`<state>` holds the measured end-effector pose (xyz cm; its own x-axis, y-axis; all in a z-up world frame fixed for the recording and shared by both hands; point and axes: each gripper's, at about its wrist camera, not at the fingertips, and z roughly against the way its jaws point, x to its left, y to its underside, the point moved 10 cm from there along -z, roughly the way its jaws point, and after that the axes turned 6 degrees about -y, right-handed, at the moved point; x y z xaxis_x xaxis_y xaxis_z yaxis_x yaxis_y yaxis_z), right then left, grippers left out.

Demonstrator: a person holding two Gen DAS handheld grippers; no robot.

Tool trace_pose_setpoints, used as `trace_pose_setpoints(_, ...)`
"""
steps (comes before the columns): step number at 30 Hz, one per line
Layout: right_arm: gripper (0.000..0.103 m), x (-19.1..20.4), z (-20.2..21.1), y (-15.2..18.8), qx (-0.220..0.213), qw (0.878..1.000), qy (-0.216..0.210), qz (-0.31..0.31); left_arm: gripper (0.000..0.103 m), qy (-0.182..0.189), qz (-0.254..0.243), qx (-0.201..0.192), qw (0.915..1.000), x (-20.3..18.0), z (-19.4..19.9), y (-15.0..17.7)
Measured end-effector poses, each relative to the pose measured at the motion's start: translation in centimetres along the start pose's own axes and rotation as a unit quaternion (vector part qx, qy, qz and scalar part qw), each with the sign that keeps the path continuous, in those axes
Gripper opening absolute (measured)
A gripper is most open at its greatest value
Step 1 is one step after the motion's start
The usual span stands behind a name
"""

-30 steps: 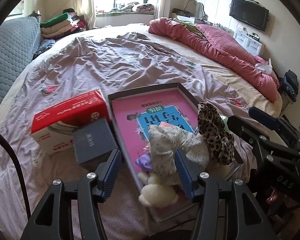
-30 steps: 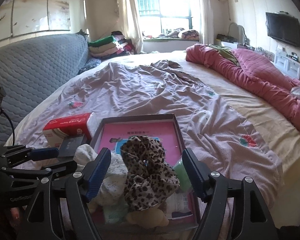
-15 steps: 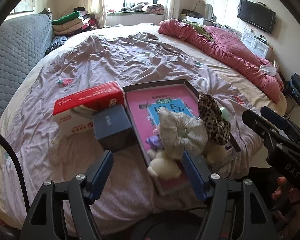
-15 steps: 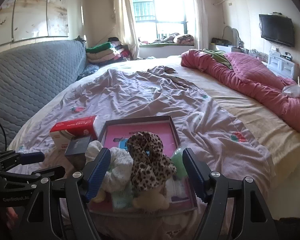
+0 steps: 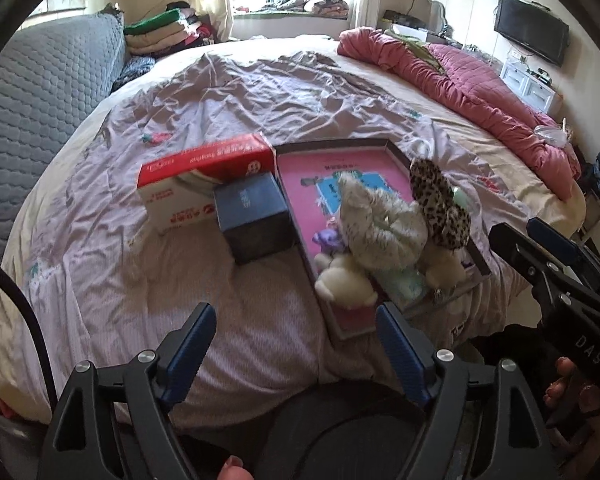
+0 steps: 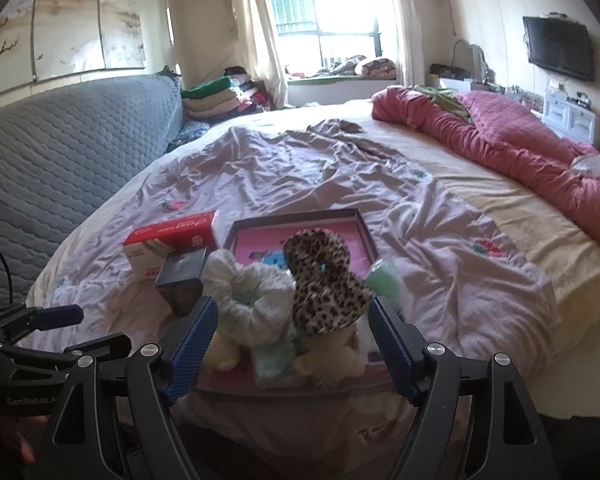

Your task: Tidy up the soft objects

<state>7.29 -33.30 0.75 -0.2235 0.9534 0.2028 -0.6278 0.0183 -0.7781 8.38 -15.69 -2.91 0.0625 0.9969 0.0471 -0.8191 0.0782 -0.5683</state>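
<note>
A shallow tray with a pink bottom (image 5: 300,162) (image 6: 356,220) lies on the bed near its front edge. In it are a pale floral scrunchie (image 5: 380,224) (image 6: 252,292), a leopard-print scrunchie (image 5: 440,200) (image 6: 324,280), a cream plush toy (image 5: 344,284) (image 6: 220,350), a small purple item (image 5: 328,236) and a green item (image 6: 382,280). My left gripper (image 5: 296,348) is open and empty, held back from the tray above the bed's edge. My right gripper (image 6: 292,344) is open and empty, just short of the tray's near end.
A red and white tissue box (image 5: 204,176) (image 6: 168,244) and a dark blue box (image 5: 252,216) (image 6: 180,276) lie left of the tray. A wrinkled lilac sheet (image 5: 260,92) covers the bed. A pink quilt (image 5: 460,80) lies at the far right, a grey padded headboard (image 6: 60,152) at the left.
Both grippers have pulled back from the tray toward the bed's front edge. The left gripper's fingers no longer flank the floral scrunchie. The soft items stay in the tray.
</note>
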Motion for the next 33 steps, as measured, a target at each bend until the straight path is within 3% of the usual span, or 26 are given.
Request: trace_pose_setpoints(33,0.082,1.8,0.1,3.6,0.033,0.999,-0.015,-0.001,0.081,-0.023,0.021,0.020,0.9993,1.2,-0.7,2.7)
